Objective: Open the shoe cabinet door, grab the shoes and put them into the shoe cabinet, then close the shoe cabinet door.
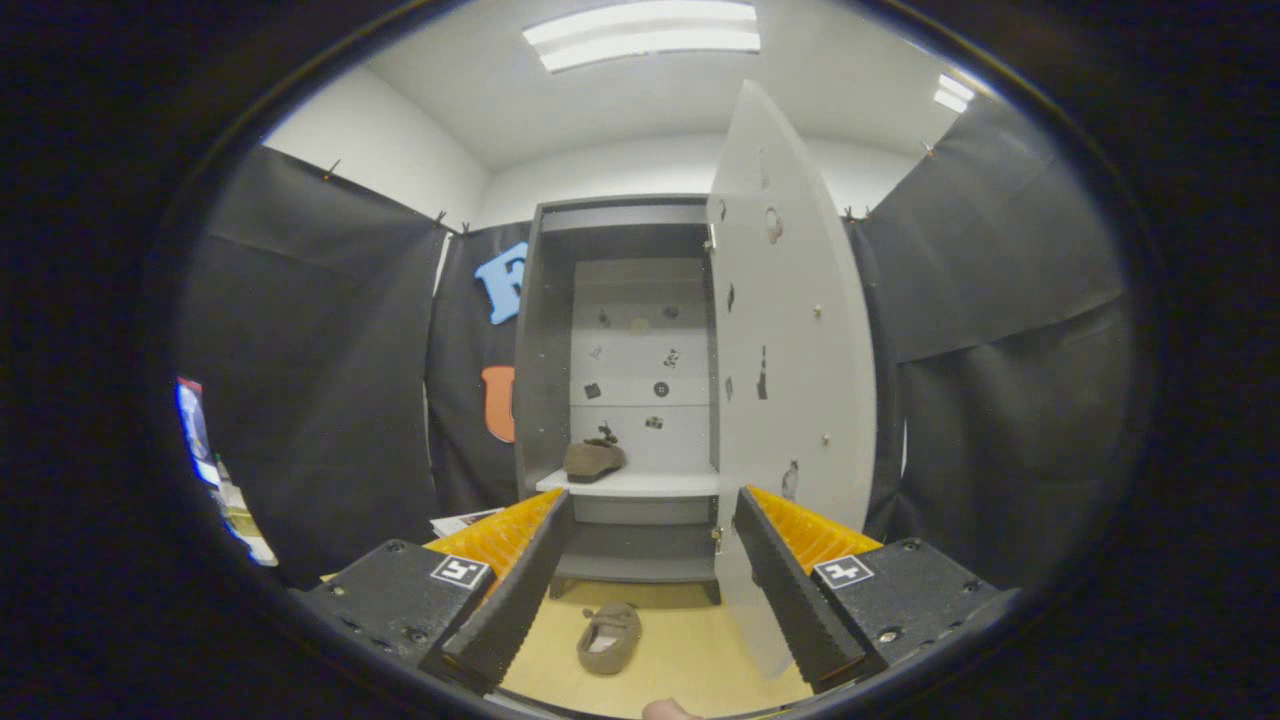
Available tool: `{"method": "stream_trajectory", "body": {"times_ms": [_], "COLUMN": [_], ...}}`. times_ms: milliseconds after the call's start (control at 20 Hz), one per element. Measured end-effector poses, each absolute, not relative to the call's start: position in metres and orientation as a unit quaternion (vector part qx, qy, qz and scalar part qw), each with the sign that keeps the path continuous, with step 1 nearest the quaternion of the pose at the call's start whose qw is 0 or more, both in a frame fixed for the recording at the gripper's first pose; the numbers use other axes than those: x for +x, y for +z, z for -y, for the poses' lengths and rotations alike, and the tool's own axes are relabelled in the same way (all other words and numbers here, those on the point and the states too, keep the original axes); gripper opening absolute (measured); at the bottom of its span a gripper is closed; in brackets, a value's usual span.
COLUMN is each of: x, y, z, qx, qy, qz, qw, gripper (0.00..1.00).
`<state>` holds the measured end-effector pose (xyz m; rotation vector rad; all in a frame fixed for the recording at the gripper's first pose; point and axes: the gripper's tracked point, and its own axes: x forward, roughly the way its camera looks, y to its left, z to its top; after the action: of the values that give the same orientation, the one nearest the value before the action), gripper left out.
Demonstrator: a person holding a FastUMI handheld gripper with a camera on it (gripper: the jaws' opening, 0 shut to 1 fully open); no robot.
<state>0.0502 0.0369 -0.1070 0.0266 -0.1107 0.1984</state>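
Standing open, the shoe cabinet [625, 400] is seen straight ahead of the tool [650, 590], its white door [790, 330] swung out to the cabinet's right side. One brown shoe [594, 460] is placed on the white shelf [640, 484] inside the cabinet, near the shelf's left end. A second brown shoe [609, 638] is left on the light wooden floor [690, 650] in front of the cabinet, below the shelf and between the tool's fingers as viewed. The tool is held wide apart and nothing is gripped. Small dark marks are scattered over the cabinet's back panel [640, 340].
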Motion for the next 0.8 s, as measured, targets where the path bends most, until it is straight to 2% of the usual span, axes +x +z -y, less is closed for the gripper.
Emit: {"method": "stream_trajectory", "body": {"times_ms": [300,800], "x": [0.100,0.205], "y": [-0.177,-0.323], "z": [-0.097,-0.131], "qx": [0.019,0.038], "qy": [0.140,0.116], "qz": [0.008,-0.092], "qw": [0.990,0.988], "gripper": [1.00,1.00]}}
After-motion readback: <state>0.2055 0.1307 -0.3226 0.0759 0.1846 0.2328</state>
